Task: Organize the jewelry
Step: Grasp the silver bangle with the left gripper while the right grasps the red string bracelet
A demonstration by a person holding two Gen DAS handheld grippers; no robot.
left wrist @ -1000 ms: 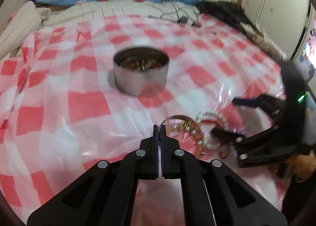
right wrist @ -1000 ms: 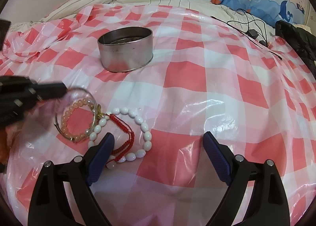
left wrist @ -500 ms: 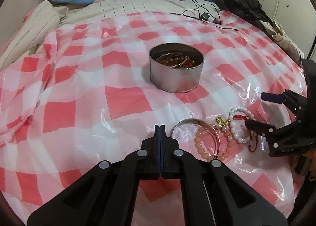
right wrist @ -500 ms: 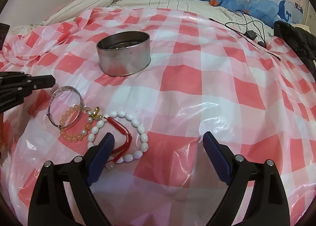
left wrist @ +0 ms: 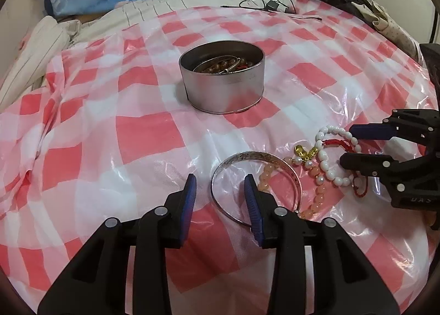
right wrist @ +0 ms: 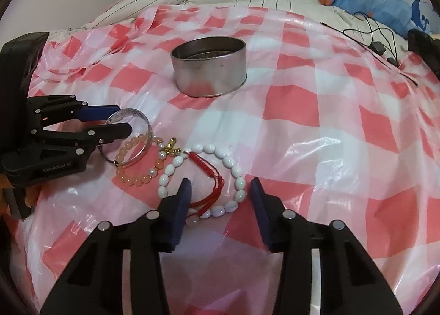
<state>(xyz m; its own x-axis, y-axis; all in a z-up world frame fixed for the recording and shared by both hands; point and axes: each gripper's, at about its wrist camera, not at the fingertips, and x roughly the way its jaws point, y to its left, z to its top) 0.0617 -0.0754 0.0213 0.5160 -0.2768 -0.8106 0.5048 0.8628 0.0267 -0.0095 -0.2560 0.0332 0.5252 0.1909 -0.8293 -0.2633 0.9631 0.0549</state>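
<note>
On the pink checked sheet, the left gripper is opening, its jaws straddling the silver bangle's near rim. The right gripper is closing around the white bead bracelet, pads not yet pressing. The round tin stands beyond.

silver bangle: flat on cloth | peach bead bracelet: partly under bangle | white bead bracelet: flat, red cord across it | round metal tin: upright, open, holding beads and a bangle
</note>
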